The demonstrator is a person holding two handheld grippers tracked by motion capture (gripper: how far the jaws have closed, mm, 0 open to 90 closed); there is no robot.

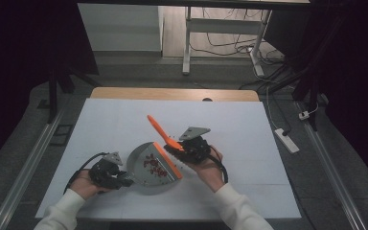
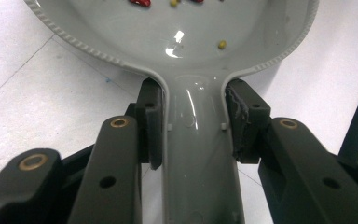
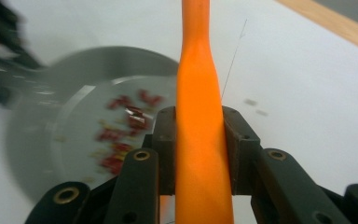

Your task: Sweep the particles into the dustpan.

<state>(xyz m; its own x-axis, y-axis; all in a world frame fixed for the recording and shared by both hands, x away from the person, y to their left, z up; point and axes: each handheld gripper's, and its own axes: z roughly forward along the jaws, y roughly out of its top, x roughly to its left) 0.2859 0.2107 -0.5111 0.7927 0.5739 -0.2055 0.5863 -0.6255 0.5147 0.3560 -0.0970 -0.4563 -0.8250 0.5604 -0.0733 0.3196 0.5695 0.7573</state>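
From the high view I see a white table (image 1: 124,124) with a wooden strip along its far edge, grey floor around it, a white desk frame and loose cables beyond, and a power strip (image 1: 286,140) on the floor to the right. My left hand (image 1: 84,184) comes in low at the near left edge, sleeve white, and carries the left gripper (image 1: 124,179), which points right towards the grey dustpan (image 1: 143,167). The pan lies flat near the middle of the table, its orange lip on the right, with red scraps (image 1: 155,166) inside. My right hand (image 1: 206,165) sits just right of the pan with the right gripper (image 1: 175,146) aimed left and away, clamped on an orange brush (image 1: 159,128) whose handle slants up and to the left.

In the left gripper view, both pads press the sides of the dustpan's handle (image 2: 198,154), right where it widens into the bowl. A few red and yellow bits lie in the glossy bowl.

In the right gripper view, the jaws pinch the orange handle (image 3: 200,140), which runs straight up the picture. Behind it, blurred, the pan (image 3: 74,93) lies to the left with the red scraps (image 3: 121,135) in it.
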